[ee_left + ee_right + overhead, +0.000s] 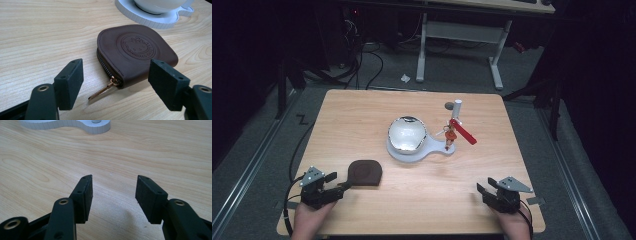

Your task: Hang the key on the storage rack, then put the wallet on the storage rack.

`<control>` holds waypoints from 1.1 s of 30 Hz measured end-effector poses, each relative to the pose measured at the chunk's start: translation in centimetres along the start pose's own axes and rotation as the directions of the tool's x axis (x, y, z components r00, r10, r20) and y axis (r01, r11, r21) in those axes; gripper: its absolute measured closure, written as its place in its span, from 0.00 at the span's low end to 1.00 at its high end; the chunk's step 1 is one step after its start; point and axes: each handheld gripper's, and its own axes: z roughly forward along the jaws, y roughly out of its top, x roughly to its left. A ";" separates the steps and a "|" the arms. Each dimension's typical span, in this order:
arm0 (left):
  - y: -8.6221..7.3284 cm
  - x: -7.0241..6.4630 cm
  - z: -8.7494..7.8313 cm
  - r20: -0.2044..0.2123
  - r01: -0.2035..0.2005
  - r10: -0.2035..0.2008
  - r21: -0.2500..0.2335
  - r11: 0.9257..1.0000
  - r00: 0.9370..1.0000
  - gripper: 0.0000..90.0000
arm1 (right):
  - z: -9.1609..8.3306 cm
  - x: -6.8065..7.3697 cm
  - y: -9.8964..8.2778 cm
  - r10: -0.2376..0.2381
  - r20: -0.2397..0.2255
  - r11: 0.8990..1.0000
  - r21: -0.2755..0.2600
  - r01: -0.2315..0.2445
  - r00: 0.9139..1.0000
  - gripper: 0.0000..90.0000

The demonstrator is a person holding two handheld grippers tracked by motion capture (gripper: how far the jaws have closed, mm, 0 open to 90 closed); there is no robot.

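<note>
Pouch [135, 53] zipped shut; bowl [407, 134] contents unclear.

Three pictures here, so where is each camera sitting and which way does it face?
High view: above the person's side, facing forward and down on the light wooden table; both hands and tongs show.
Left gripper view: rides the left tongs, facing the brown embossed leather zip pouch; open black jaws show.
Right gripper view: rides the right tongs, facing bare tabletop; open jaws show.
Shared: both gripper views catch the white flat plastic base.
</note>
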 end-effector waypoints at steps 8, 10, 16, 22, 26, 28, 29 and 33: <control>0.4 -0.4 0.2 0.001 0.026 -0.025 -0.023 0.999 1.000 0.32 | 0.5 0.6 0.2 -0.030 -0.024 1.000 0.004 0.030 0.999 0.54; 0.6 -0.6 0.3 -0.015 0.018 -0.019 -0.024 1.000 1.000 0.34 | 0.6 0.7 0.2 -0.031 -0.034 1.000 0.002 0.031 0.999 0.54; 1.6 -0.6 0.7 -0.035 0.024 -0.025 -0.033 0.999 0.999 0.37 | 0.9 0.9 0.4 -0.040 -0.050 0.999 0.007 0.040 0.998 0.54; 2.2 -0.5 0.9 -0.029 0.052 -0.053 -0.031 0.998 0.998 0.42 | 0.9 1.1 0.3 -0.045 -0.067 0.999 0.007 0.046 0.997 0.54; 2.2 -0.3 1.9 -0.031 0.069 -0.069 0.012 0.998 0.997 0.48 | 0.9 1.1 0.0 -0.055 -0.073 0.998 0.020 0.057 0.996 0.54; 2.2 0.0 2.4 -0.033 0.087 -0.086 0.029 0.996 0.996 0.53 | 0.9 1.1 -0.1 -0.052 -0.075 0.998 0.022 0.054 0.996 0.54; 2.1 0.1 2.5 -0.031 0.090 -0.089 0.033 0.995 0.996 0.56 | 0.8 1.0 -0.1 -0.048 -0.074 0.999 0.020 0.050 0.996 0.54; 2.2 0.5 2.9 -0.025 0.110 -0.110 0.021 0.994 0.994 0.70 | 0.9 0.9 -0.1 -0.035 -0.076 0.999 0.023 0.037 0.996 0.54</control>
